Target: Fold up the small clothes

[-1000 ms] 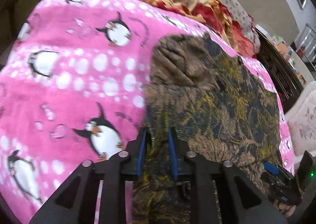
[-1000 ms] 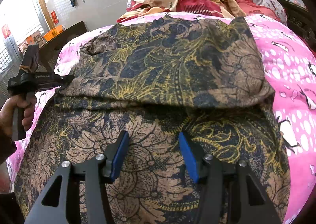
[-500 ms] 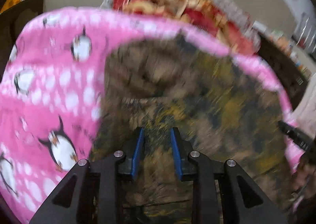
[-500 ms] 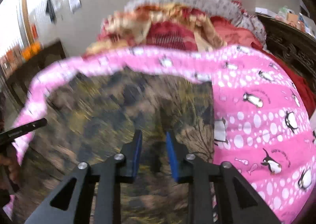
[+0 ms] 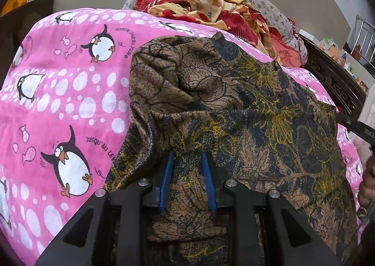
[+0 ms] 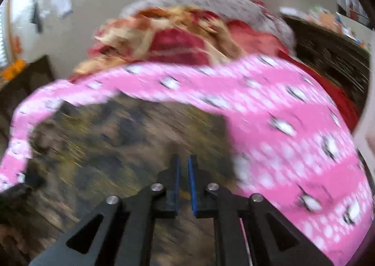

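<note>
Patterned garment (image 5: 246,111): lying on pink blanket (image 5: 70,92). Left tongs (image 5: 187,162): clenched on a garment fold. Right tongs (image 6: 184,167): just closing, clenched on garment edge; view blurred.

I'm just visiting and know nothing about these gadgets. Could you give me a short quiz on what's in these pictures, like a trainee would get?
1. True or false: the left gripper has a fold of the brown patterned garment between its fingers.
2. What is the garment lying on? A) a bare wooden table B) a pink penguin blanket C) a tiled floor
3. Fill in: behind the blanket lies a heap of red and ____ bedding.

Key
1. True; the blue pads are closed on cloth bunched between them.
2. B.
3. Cream. The right gripper has just been closing; its picture is too blurred to tell whether cloth is caught.
</note>
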`<act>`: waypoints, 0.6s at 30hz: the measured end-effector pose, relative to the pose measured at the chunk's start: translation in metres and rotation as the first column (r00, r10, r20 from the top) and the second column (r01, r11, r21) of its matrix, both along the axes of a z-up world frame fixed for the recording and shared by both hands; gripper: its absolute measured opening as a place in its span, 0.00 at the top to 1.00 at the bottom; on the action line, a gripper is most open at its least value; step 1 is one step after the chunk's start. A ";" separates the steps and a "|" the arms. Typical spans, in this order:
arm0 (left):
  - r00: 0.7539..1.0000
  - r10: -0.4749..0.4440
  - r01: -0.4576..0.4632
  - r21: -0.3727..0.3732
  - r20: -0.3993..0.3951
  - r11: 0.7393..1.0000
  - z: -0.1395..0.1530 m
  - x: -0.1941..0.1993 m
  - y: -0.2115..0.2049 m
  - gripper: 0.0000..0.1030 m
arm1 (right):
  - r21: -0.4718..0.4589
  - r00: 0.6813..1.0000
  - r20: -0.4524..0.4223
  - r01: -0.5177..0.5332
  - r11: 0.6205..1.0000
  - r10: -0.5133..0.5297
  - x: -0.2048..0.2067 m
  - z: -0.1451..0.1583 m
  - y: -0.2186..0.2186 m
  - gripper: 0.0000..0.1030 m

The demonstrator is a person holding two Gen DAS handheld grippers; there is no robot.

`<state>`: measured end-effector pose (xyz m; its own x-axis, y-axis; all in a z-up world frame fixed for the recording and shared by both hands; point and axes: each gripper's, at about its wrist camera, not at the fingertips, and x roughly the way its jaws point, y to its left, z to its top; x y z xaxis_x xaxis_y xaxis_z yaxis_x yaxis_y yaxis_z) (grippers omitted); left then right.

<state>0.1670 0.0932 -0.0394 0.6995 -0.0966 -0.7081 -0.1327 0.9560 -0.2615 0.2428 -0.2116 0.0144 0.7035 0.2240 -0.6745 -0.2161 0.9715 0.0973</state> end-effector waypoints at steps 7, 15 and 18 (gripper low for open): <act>1.000 -0.002 0.002 -0.011 0.000 1.000 0.000 0.000 0.002 0.93 | -0.002 0.989 -0.103 -0.102 0.995 0.101 0.045 -0.044 -0.002 1.00; 1.000 -0.001 0.001 -0.017 0.001 1.000 0.000 -0.001 0.004 0.93 | 0.115 0.977 -0.148 0.169 0.979 -0.151 0.044 -0.052 -0.065 1.00; 1.000 0.000 0.000 -0.017 0.001 1.000 0.000 -0.001 0.003 0.93 | 0.019 0.990 -0.028 0.138 0.990 -0.137 0.021 -0.021 -0.047 0.97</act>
<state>0.1660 0.0966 -0.0389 0.7002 -0.1087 -0.7057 -0.1321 0.9515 -0.2777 0.2634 -0.2589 -0.0065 0.7104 0.1405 -0.6897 -0.0778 0.9896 0.1214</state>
